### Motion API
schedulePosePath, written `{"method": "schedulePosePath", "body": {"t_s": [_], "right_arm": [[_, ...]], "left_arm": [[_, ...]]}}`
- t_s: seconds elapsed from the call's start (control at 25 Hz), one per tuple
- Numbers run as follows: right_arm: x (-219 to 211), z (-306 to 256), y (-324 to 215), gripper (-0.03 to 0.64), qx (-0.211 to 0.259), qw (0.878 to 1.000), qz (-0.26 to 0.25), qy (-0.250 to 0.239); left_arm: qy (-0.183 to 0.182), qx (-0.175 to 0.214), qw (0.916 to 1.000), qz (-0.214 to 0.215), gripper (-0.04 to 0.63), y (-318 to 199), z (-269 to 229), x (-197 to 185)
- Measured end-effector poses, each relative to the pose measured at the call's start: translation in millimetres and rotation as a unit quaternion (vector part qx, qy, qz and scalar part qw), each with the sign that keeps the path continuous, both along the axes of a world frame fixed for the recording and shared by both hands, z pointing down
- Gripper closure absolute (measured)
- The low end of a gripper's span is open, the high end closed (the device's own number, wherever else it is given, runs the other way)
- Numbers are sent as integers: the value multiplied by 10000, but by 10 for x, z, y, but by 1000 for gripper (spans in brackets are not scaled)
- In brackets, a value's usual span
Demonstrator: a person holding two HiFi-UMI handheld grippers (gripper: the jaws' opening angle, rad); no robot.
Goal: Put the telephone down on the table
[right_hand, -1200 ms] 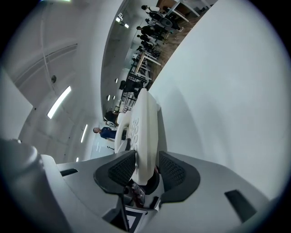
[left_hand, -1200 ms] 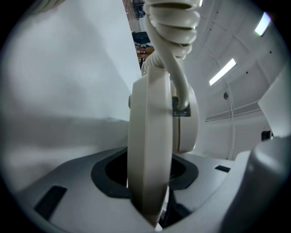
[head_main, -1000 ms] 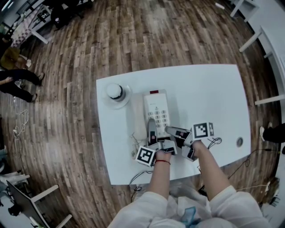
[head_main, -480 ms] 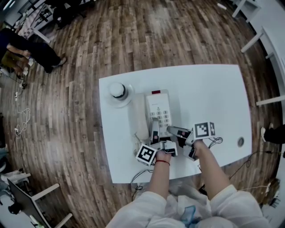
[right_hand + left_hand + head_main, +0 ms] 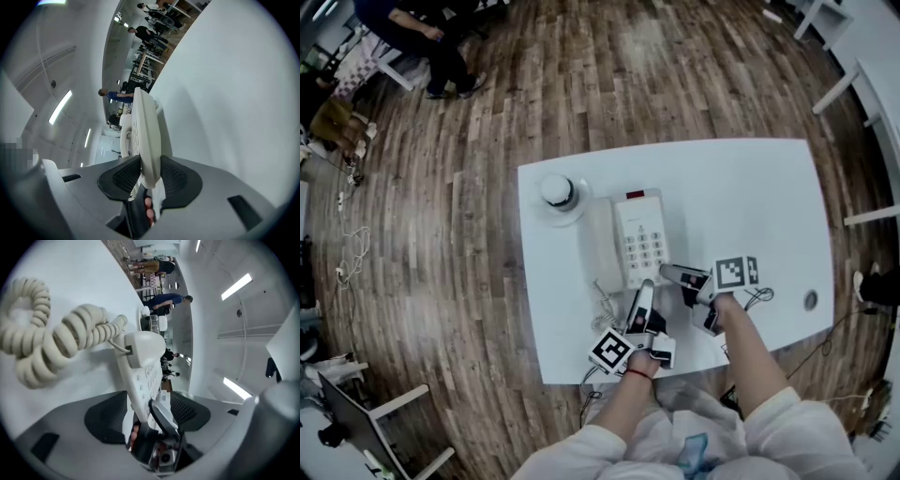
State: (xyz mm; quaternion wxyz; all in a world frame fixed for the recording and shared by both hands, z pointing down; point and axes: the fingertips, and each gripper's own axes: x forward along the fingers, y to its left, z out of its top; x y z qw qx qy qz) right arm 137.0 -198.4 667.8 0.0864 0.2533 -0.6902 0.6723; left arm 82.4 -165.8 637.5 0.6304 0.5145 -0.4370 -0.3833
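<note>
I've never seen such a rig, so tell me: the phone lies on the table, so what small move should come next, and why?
Probably spread the right gripper's jaws and back off. The cream push-button telephone lies flat on the white table. The left gripper's jaws are opening without pressing it, while the right jaws pinch its near edge.

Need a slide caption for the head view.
Telephone on white table; right hand-held gripper grips its near corner.

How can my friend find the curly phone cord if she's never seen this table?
Start at the white table and find the cream telephone near its middle. Its coiled cord lies on the table by the telephone's near left corner. It is the only thick cream spiral there.
</note>
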Motion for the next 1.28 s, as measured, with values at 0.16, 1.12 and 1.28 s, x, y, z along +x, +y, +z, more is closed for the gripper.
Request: {"method": "schedulePosePath", "body": {"t_s": [0.16, 1.12, 1.28], "right_arm": [[-35, 15, -15, 468, 199, 9997, -121, -6], [-43, 185, -13, 466, 150, 9992, -185, 330], [-51, 207, -13, 465, 183, 9986, -184, 464]], "left_arm": [[4, 75, 9946, 1036, 305, 209, -166, 120], [-208, 933, 9231, 3725, 588, 393, -801, 323], [-242, 986, 9203, 3778, 591, 429, -830, 285]]}}
